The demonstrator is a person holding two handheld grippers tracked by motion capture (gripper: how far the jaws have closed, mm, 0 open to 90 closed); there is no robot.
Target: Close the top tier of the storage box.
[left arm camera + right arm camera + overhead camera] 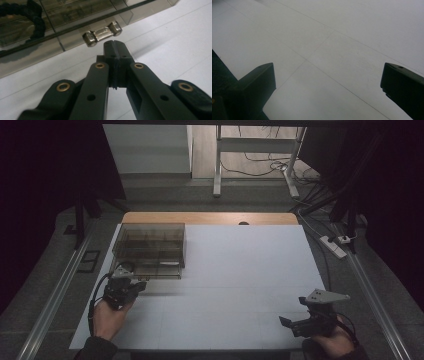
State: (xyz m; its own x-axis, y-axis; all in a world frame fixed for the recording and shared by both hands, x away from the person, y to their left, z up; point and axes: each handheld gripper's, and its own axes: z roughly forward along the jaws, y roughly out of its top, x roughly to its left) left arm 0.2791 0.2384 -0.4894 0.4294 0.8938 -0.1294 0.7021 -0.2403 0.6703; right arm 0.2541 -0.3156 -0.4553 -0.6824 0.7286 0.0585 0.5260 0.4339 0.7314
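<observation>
A smoky see-through drawer box [150, 247] stands at the back left of the white board [240, 270]. A hand holds my left gripper [136, 286] just in front of the box's lower drawer. In the left gripper view the jaws of the left gripper [114, 44] are pressed together with nothing between them. Their tips sit just short of the drawer's shiny metal handle [102, 33], and I cannot tell whether they touch it. My right gripper [287, 322] rests low near the board's front right, and in its own view the right gripper [327, 72] is open over bare white surface.
A wooden table edge [210, 218] runs behind the board. A power strip [334, 246] and cables lie off the right side. Metal rails [55, 295] flank the table. A desk frame [218, 165] stands at the back.
</observation>
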